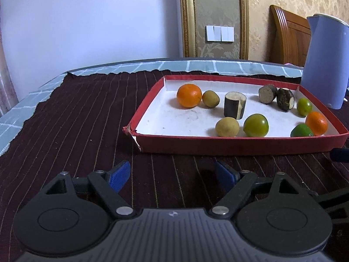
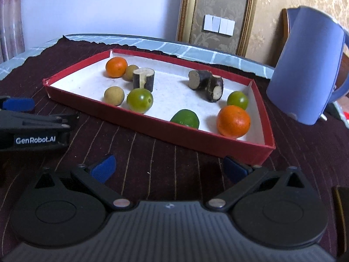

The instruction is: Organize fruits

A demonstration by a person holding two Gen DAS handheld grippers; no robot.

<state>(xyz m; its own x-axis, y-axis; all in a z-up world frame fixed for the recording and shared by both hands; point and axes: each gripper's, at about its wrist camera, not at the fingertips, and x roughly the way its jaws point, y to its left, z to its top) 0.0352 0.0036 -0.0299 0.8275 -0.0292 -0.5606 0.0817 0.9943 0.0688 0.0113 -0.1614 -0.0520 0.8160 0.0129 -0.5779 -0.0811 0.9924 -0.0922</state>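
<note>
Right wrist view showed the red tray (image 2: 209,140) on the striped cloth holding oranges, green citrus, yellowish fruits and dark cane-like cut pieces. The near orange (image 2: 233,121) looked firm, round and likely to roll; gripping across its middle seemed best. Both the right gripper (image 2: 169,168) and left gripper (image 1: 172,172) stood apart, empty. "GenRobot.AI" was readable on the left tool.

fruits (image 2: 139,100) in tray (image 2: 259,150), kettle (image 2: 305,65) right
</note>
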